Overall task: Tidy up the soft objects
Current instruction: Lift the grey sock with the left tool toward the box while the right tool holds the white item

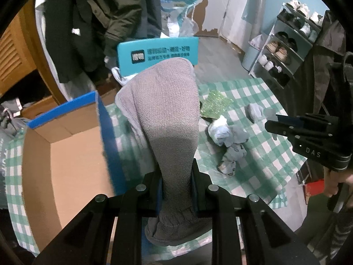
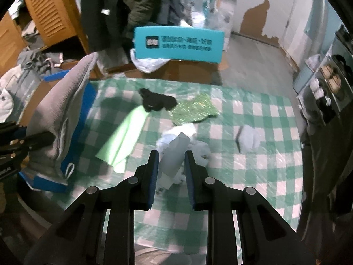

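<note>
My left gripper [image 1: 176,190] is shut on a grey fleecy cloth [image 1: 167,114], which hangs in the air beside an open cardboard box with a blue rim [image 1: 61,108]. The right wrist view shows the same grey cloth [image 2: 59,110] at the left, in front of the box. My right gripper [image 2: 171,174] is shut on a small pale grey piece of cloth [image 2: 175,154], held above the table. It is also at the right of the left wrist view as the right gripper [image 1: 272,121]. Crumpled pale blue cloths [image 1: 222,130] lie on the green checked tablecloth [image 2: 253,176].
On the table lie a black cloth [image 2: 156,101], a glittery green cloth [image 2: 194,108], a light green sheet [image 2: 125,137] and another pale bundle [image 2: 248,139]. A teal chair back [image 2: 178,44] stands behind the table. A shoe rack [image 1: 284,50] is at the far right.
</note>
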Demonstrator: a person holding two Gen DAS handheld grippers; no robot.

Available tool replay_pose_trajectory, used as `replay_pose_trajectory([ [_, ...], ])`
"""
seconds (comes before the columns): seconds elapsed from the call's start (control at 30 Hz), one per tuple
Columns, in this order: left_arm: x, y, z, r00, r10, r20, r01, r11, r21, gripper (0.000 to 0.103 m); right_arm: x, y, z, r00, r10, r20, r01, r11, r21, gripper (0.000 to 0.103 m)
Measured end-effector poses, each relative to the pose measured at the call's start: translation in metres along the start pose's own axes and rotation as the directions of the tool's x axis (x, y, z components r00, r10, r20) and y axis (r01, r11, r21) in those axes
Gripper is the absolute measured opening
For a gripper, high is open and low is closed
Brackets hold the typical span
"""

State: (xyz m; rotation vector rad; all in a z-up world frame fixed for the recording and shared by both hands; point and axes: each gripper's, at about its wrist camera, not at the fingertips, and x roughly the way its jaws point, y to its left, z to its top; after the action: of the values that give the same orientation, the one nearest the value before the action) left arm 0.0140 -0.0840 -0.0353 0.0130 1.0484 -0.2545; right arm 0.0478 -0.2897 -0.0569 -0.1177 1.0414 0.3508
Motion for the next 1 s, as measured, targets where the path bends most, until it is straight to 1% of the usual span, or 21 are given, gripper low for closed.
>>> replay_pose_trajectory([
  [0.33,-0.029,0.026,-0.006,0.999,0.005,0.047,-0.003,0.999,-0.035,0.02,-0.009,0.051,0.019,0.997,0.073,0.027,-0.071,0.994,-0.084,0.023],
  [0.63,-0.048,0.054,-0.016,0.995,0.054,0.084,-0.049,0.997,-0.065,0.02,-0.002,0.093,0.036,0.995,0.103,0.015,-0.1,0.984,-0.144,0.023],
  [1.0,-0.059,0.098,-0.026,0.993,0.081,0.091,-0.068,0.988,-0.142,0.02,0.018,0.151,0.052,0.987,0.158,-0.029,-0.161,0.964,-0.21,0.023],
])
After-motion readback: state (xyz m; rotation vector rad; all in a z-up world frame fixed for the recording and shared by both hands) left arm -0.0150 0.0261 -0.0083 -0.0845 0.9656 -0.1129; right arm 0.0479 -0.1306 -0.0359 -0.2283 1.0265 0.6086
